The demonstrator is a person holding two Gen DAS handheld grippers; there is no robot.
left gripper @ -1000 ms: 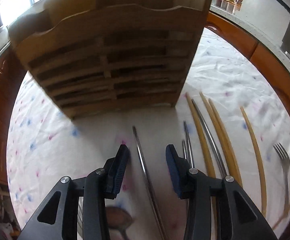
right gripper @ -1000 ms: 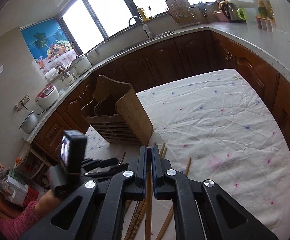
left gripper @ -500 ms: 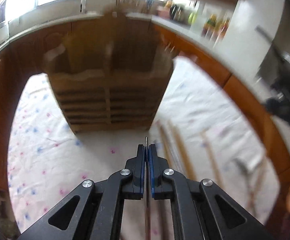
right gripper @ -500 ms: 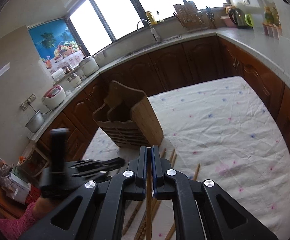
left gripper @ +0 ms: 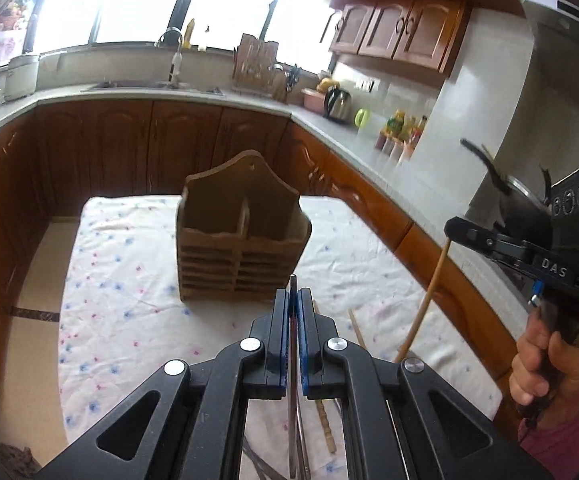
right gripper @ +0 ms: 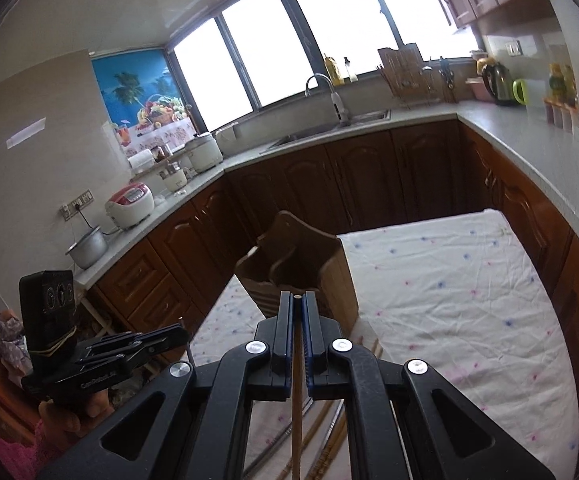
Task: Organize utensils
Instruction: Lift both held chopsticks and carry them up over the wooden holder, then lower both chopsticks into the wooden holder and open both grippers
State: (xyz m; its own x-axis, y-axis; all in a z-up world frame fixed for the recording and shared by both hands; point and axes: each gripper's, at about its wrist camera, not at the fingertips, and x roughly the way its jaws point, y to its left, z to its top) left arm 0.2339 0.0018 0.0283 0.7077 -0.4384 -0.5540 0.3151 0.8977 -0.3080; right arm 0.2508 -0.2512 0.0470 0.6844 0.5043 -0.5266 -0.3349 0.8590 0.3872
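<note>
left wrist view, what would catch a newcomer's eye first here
The left gripper at bottom centre, shut on a metal chopstick. Just beyond it the wooden caddy stands upright on the flowered tablecloth. At the right edge the right gripper holds a wooden chopstick slanting in the air.

The left gripper (left gripper: 293,300) is clamped on a thin metal utensil (left gripper: 292,380) whose tip pokes just past the blue pads (left gripper: 303,344), aimed at the wooden caddy (left gripper: 243,236) standing upright on the flowered cloth (left gripper: 129,304) (two top compartments, slatted front). At the right edge a hand (left gripper: 537,360) grips the right gripper (left gripper: 451,228), which holds a wooden chopstick (left gripper: 425,300) slanting down toward the cloth. More sticks (left gripper: 327,424) lie on the cloth under the left gripper; behind runs a counter (left gripper: 129,94) with sink and kettle (left gripper: 337,104).
</note>
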